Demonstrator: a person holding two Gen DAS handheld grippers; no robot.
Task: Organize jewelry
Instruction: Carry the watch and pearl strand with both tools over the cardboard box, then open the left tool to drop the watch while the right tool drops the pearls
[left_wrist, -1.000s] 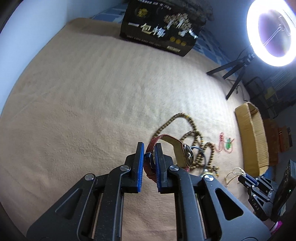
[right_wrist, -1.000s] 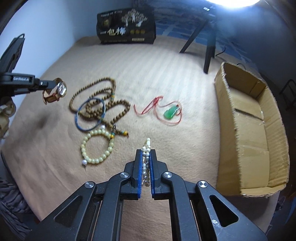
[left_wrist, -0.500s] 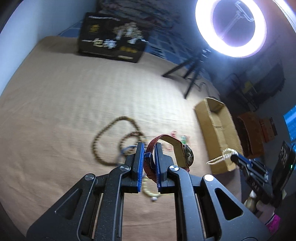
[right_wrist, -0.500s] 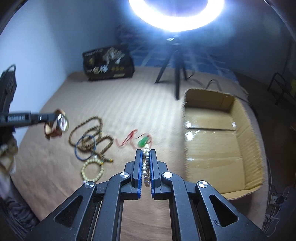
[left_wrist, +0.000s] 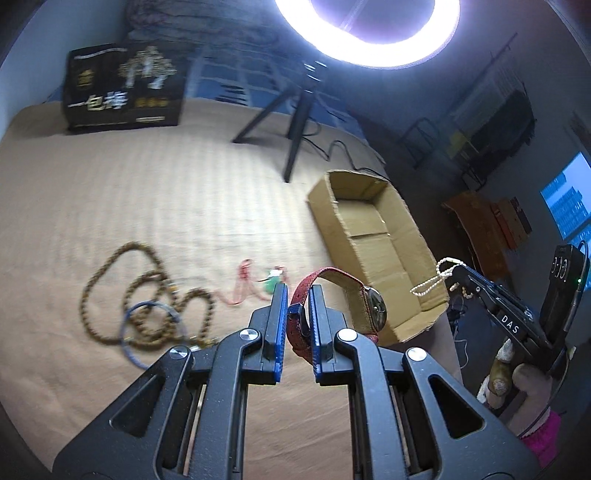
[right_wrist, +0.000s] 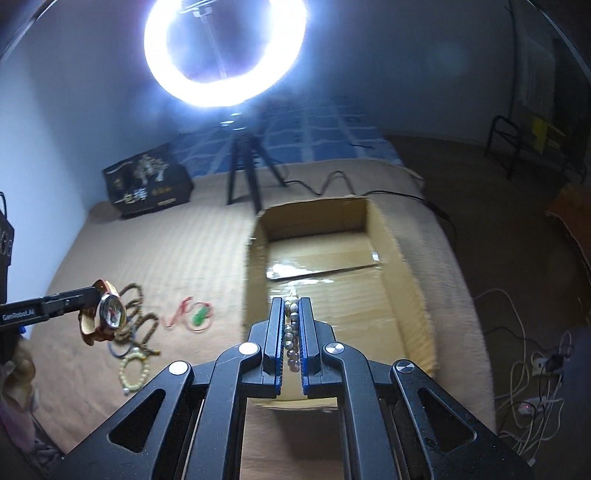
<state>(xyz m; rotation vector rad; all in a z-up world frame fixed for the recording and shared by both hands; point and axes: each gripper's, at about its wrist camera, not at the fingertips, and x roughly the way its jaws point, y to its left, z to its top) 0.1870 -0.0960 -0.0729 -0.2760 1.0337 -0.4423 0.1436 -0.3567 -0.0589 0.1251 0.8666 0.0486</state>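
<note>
**Both claws loaded, box ahead**

The left claw (left_wrist: 298, 295) is clamped on the red strap of a wristwatch (left_wrist: 373, 308), held in the air above the tan bedspread (left_wrist: 129, 192). The right claw (right_wrist: 291, 314) pinches a strand of pearl beads (right_wrist: 291, 341) just over the near end of the open cardboard box (right_wrist: 410, 295). Farther left on the bedspread lie a wooden bead necklace (left_wrist: 110, 295), a blue bangle (left_wrist: 127, 334) and a green pendant on red cord (right_wrist: 199, 315). Beyond stands a ring light (right_wrist: 225, 51).
</note>
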